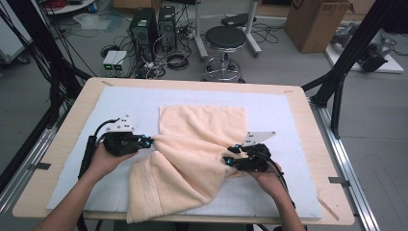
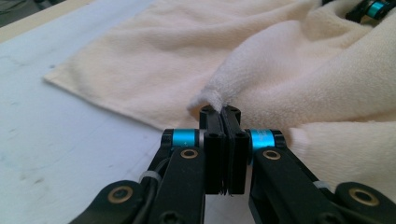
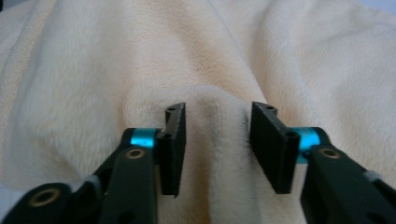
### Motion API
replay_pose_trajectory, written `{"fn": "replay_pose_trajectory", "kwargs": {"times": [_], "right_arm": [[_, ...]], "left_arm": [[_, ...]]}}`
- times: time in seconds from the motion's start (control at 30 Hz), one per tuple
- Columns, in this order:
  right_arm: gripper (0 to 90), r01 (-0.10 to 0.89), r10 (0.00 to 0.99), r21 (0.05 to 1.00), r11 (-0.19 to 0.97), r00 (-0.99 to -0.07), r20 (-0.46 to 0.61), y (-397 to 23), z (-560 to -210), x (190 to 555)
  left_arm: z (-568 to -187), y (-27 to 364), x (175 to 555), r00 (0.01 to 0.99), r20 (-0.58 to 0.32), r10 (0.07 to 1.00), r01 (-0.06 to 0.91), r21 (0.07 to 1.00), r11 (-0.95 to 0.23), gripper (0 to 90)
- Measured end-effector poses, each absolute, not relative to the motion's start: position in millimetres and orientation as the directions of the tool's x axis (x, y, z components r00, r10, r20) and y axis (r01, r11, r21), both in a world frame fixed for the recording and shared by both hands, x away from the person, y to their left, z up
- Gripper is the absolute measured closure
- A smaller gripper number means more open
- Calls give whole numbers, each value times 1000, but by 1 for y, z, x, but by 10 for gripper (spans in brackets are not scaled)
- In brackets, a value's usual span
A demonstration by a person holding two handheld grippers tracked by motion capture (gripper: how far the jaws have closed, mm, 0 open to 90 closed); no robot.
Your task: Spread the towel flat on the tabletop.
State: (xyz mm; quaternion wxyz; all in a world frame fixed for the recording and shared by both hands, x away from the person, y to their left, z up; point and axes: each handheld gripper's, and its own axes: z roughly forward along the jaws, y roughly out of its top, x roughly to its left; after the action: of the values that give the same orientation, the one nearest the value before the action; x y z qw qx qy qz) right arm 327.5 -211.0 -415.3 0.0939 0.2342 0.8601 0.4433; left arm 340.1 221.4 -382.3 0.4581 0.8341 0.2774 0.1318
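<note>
Fluffy matt cream terry-cloth towel (image 1: 192,144) on smooth white mat (image 1: 274,110) over pale wooden table (image 1: 72,120)

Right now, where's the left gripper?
In the high view, the left gripper is at table left on the white mat, shut on the left edge of the cream terry towel.

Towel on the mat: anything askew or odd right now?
Yes. The cream towel lies bunched and skewed on the white mat, and its near-left corner hangs over the table edge. The left tool is shut on a fold; the right tool straddles a ridge, pads not pressing.
</note>
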Motion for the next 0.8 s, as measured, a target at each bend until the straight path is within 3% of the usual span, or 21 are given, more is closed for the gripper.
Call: {"fn": "replay_pose_trajectory", "kwargs": {"times": [0.1,0.3,0.43,0.8], "right_arm": [[768,309,497,813,494,-867,28,-207,-415,334],[814,350,597,821,450,-802,15,-206,-404,369],[725,370,611,833,412,-790,48,-210,-399,383],[584,296,512,858,420,-858,45,-201,-374,340]], "left_arm": [[-384,228,349,772,-40,635,367,843,-393,881],[-400,224,381,678,-52,733,436,832,-344,879],[-402,225,384,684,-93,724,443,841,-310,760],[-382,235,342,792,-104,602,365,870,-330,556]]}}
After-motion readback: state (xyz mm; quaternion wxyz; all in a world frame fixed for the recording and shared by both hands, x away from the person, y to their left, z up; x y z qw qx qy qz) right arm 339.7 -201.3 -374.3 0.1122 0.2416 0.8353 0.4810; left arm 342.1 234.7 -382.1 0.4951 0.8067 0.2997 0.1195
